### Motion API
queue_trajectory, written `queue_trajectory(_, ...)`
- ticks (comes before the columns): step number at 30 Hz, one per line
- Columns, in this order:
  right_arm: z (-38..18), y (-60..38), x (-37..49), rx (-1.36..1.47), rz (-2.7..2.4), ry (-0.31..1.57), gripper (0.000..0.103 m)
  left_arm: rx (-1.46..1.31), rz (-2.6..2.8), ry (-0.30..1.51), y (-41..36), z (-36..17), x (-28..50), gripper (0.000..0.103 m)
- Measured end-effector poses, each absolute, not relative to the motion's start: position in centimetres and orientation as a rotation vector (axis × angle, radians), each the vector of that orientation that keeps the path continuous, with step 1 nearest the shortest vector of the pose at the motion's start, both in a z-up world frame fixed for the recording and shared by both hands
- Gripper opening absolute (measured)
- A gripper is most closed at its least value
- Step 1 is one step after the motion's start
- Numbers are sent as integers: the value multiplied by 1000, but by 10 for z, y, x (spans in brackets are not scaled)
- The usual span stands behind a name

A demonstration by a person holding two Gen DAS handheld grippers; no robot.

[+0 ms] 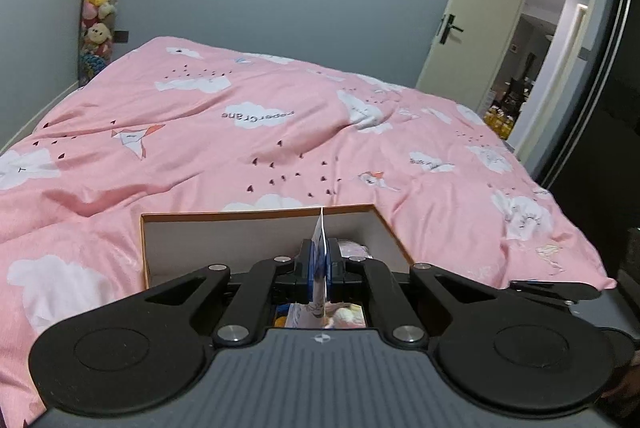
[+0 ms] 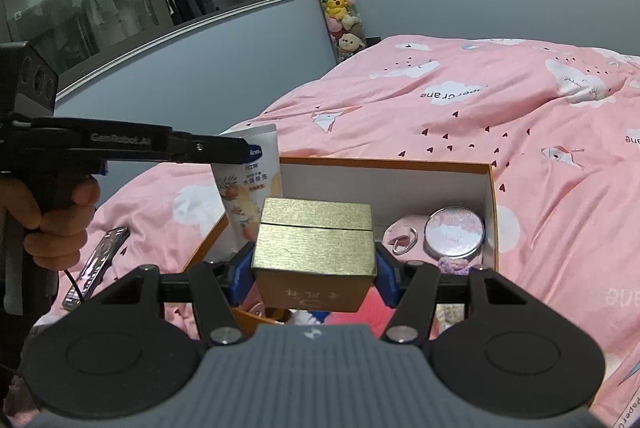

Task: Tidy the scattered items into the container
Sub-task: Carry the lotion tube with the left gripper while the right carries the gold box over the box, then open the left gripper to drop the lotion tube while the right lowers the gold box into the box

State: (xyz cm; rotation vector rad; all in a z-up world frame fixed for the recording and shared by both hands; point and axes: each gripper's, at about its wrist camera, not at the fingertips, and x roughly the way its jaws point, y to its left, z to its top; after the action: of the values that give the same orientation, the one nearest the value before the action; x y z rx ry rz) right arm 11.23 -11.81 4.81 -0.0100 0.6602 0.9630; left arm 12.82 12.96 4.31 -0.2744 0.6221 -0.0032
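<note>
An orange-rimmed cardboard box (image 2: 490,188) with a white inside lies open on the pink quilt. In it I see a round pink tin (image 2: 454,232), a pink piece with a metal ring (image 2: 400,238) and a purple scrunchie (image 2: 454,265). My right gripper (image 2: 314,278) is shut on a gold box (image 2: 316,256), held above the near end of the container. My left gripper (image 2: 244,153) is shut on a white cream tube (image 2: 250,196), which hangs by the container's left wall. In the left wrist view, the left gripper (image 1: 319,262) holds the tube (image 1: 319,234) edge-on over the cardboard box (image 1: 240,218).
A phone (image 2: 100,256) lies on the quilt left of the box, near the hand (image 2: 48,216) holding the left gripper. The pink quilt (image 1: 280,132) stretches far beyond the box. A column of plush toys (image 1: 100,4) stands in the corner, and a door (image 1: 476,20) stands open at right.
</note>
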Motion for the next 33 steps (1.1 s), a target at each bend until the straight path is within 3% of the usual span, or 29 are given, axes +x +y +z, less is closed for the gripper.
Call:
queue_trajectory(12,28,-117,121,0,956,711,62,-226,53,751,131,-3,144,5)
queue_trajectory(33,12,-118,131,18,935,757,62,-42,12,928,113,-18,156,3)
